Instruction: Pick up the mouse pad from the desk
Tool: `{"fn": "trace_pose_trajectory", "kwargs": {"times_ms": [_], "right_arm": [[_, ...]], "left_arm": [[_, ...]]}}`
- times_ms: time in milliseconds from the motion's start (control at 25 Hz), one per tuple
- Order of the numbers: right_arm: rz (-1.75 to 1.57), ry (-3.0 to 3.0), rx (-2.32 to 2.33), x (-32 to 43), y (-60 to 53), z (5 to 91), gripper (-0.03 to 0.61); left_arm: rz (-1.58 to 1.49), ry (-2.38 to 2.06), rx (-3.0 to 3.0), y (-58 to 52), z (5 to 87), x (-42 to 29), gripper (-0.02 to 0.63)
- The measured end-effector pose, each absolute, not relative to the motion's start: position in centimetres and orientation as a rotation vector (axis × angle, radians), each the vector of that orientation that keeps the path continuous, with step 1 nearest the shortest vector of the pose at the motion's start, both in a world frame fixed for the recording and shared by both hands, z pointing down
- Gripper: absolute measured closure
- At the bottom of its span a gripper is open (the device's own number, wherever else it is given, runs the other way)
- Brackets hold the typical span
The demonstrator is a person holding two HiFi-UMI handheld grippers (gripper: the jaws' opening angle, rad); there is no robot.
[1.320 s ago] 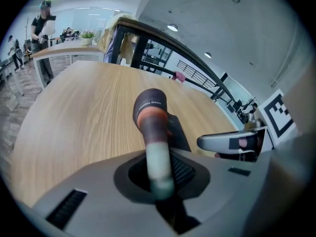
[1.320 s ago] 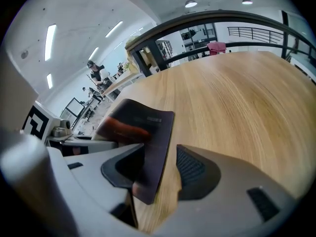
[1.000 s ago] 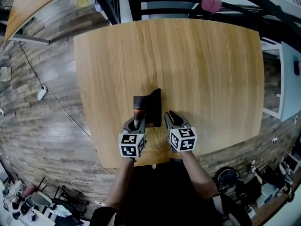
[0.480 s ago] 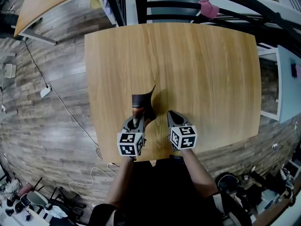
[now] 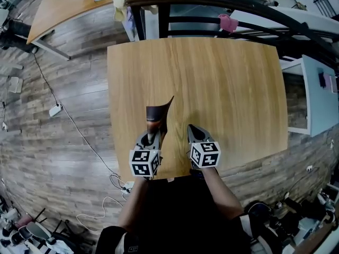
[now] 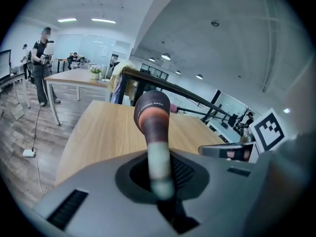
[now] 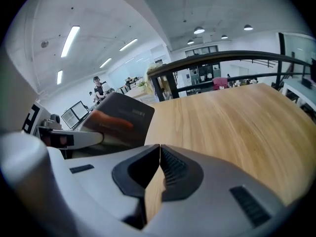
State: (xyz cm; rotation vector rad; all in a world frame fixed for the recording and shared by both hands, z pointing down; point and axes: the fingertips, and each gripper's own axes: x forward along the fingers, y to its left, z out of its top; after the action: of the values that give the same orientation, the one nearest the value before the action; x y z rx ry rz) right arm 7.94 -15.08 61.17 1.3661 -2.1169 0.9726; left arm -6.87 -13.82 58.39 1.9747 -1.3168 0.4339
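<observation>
The mouse pad (image 5: 157,116) is a dark, thin sheet with an orange-red patch, and it hangs bent above the wooden desk (image 5: 228,83). My left gripper (image 5: 153,137) is shut on its near edge. In the left gripper view the pad (image 6: 152,116) rises edge-on from between the jaws of the left gripper (image 6: 159,180). My right gripper (image 5: 194,132) hovers beside it on the right; its jaws have just closed and stand shut on nothing. In the right gripper view the right gripper (image 7: 158,154) shows its pads together, with the pad (image 7: 119,118) off to the left.
A black rail (image 5: 212,1) with a pink cloth (image 5: 228,22) runs along the desk's far edge. Cables and a power strip (image 5: 55,110) lie on the wooden floor at the left. Another wooden desk (image 5: 58,7) stands at the upper left, a white unit (image 5: 318,94) at the right.
Both grippers have risen. The mouse pad has come up off the desk in the left gripper and now hangs curled. The right gripper's jaws have closed, with nothing between them.
</observation>
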Motion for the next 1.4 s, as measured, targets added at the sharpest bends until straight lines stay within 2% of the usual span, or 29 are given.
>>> {"fn": "trace_pose_trajectory", "kwargs": {"times_ms": [560,1400], "right_arm": [[0.838,-2.233,1.502,2.7,-11.2,54.3,0.548],[0.708,-2.467,1.451,4.0,-6.7,45.7,0.548]], "left_arm": [[0.350,-1.319,2.094,-9.1,52.1,-11.8,0.571],[0.217,-1.507,2.086,-4.3,45.8,-11.4,0.571]]}}
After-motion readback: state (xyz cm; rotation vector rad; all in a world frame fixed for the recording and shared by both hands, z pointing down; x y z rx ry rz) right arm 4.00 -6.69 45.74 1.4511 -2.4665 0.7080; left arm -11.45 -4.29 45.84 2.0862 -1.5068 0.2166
